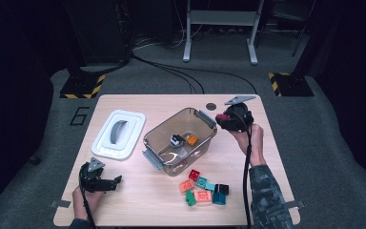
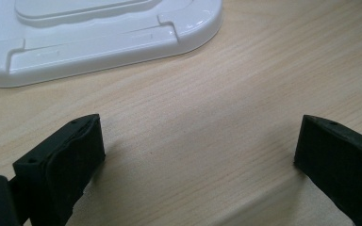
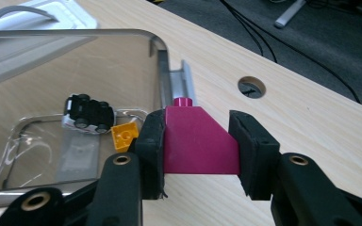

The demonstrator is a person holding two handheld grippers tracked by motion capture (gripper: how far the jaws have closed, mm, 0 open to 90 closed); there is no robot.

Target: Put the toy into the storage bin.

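We see the right gripper pinching a magenta sloped brick just beside the clear bin's rim, while the left gripper rests spread over the table.

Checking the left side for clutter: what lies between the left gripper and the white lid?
Nothing: in the left gripper view, bare wooden table runs from the open left gripper to the white lid. The high view agrees.

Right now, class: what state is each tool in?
Left tool: open, empty, over bare table.
Right tool: closed on a magenta sloped brick.
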